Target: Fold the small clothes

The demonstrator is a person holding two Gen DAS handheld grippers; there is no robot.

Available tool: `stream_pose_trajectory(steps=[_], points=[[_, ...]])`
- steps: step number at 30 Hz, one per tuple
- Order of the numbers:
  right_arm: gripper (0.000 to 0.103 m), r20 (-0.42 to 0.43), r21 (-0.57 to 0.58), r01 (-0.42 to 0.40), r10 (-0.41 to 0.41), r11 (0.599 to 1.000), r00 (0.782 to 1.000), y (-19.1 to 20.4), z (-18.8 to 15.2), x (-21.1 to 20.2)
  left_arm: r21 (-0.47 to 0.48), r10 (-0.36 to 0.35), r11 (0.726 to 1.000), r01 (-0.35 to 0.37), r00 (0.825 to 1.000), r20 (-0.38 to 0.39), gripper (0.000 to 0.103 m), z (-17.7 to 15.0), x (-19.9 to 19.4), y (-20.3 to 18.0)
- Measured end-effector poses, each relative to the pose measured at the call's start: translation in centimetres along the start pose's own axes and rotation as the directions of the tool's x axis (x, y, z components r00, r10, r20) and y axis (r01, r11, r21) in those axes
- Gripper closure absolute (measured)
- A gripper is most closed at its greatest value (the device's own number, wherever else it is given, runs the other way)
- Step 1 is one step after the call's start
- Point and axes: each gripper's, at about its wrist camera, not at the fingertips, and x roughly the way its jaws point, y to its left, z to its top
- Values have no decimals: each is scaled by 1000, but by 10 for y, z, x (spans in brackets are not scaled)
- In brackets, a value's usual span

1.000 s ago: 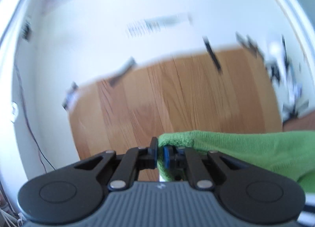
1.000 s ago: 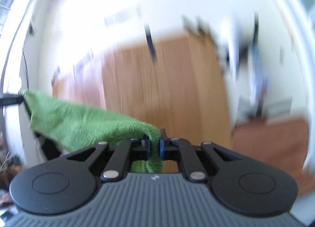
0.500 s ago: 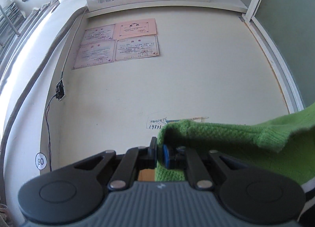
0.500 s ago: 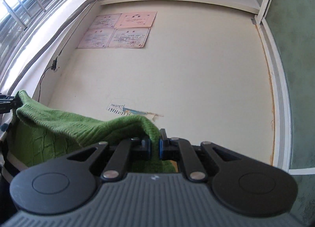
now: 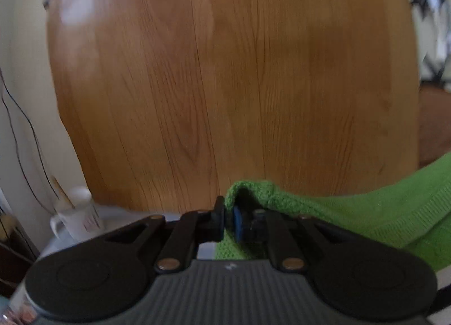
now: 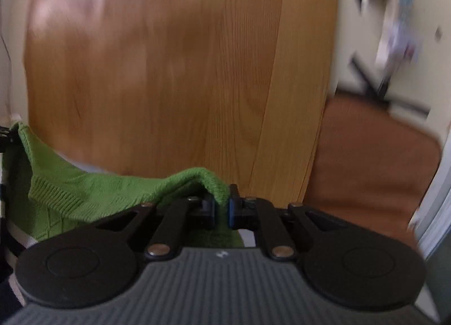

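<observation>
A green knitted garment (image 5: 366, 212) hangs stretched between my two grippers above a wooden table (image 5: 225, 71). In the left wrist view my left gripper (image 5: 229, 219) is shut on one corner of it, and the cloth runs off to the right. In the right wrist view my right gripper (image 6: 222, 208) is shut on the other corner of the green knitted garment (image 6: 98, 192), which trails away to the left toward the far black tip of the left gripper (image 6: 4, 134). The lower part of the garment is hidden under both gripper bodies.
A white mug (image 5: 76, 218) with a stick in it stands at the table's lower left edge. Thin cables (image 5: 19, 127) hang along the pale wall at left. Right of the wooden table (image 6: 169, 71) lie brown floor (image 6: 366, 156) and a blurred black stand (image 6: 375, 82).
Half a second ago both cameras faced the wall with the air conditioner and papers; now both tilt down onto the wooden tabletop. The green garment stays pinched in both grippers.
</observation>
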Motion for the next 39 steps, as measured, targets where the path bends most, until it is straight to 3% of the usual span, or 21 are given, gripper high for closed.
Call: stream_pose_trajectory(steps=[2, 3, 4, 6, 8, 10, 12, 14, 15, 16, 17, 20, 21, 22, 24, 27, 31, 35, 39], points=[[86, -213, 64, -5, 19, 998, 977, -8, -32, 66, 16, 13, 1000, -11, 984, -176, 95, -24, 76, -17], [84, -253, 87, -21, 42, 996, 966, -13, -43, 80, 36, 43, 999, -35, 974, -221, 93, -35, 100, -23], [71, -200, 92, -45, 63, 995, 978, -18, -46, 77, 55, 62, 997, -52, 975, -214, 90, -43, 111, -26], [55, -191, 60, -46, 56, 997, 980, -25, -41, 70, 95, 58, 995, -43, 985, -163, 88, -46, 113, -30], [56, -169, 19, -61, 64, 998, 984, -26, -36, 58, 125, 49, 992, -29, 986, -157, 85, -43, 114, -31], [57, -152, 12, -148, 148, 989, 977, -21, -32, 40, 130, 41, 991, -21, 987, -156, 79, -40, 117, -32], [64, -197, 21, -257, 256, 966, 946, -11, -28, 35, 105, 22, 994, -4, 986, -164, 76, -36, 124, -31], [77, -280, 54, -370, 370, 928, 886, 3, -28, 52, 80, 12, 997, 4, 982, -191, 75, -34, 131, -33], [79, -321, 83, -396, 400, 915, 858, 12, -30, 66, 68, 11, 998, 3, 979, -205, 75, -31, 134, -33], [79, -349, 107, -391, 403, 914, 846, 18, -31, 85, 60, 14, 998, -1, 977, -215, 75, -29, 139, -34], [82, -351, 127, -362, 383, 924, 855, 22, -30, 103, 53, 19, 999, -8, 975, -220, 75, -27, 142, -35], [82, -199, 242, -240, 290, 940, 936, 4, -3, 143, -12, 7, 1000, -10, 966, -258, 72, -20, 141, -32], [76, -144, 286, -182, 230, 941, 962, -6, 3, 146, -29, -3, 1000, -5, 965, -263, 71, -19, 139, -28], [76, -120, 315, -132, 177, 940, 977, -13, 10, 147, -25, -5, 1000, -1, 967, -256, 63, -19, 133, -25], [76, -136, 345, -144, 201, 928, 970, -24, 14, 141, 20, 14, 1000, -10, 974, -225, 55, -21, 116, -20], [76, -138, 305, -155, 204, 940, 969, -32, 5, 100, 55, 2, 998, 9, 981, -194, 53, -28, 83, -9], [59, -110, 286, -144, 182, 947, 977, -54, -45, 6, 89, -51, 994, 65, 987, -154, 41, -50, 29, 4], [56, -161, 288, -55, 105, 956, 981, -71, -100, -67, 108, -106, 987, 116, 990, -95, 28, -74, -30, 10], [54, -221, 311, -3, 76, 950, 972, -63, -159, -105, 103, -152, 982, 157, 987, -50, 25, -92, -74, 16]])
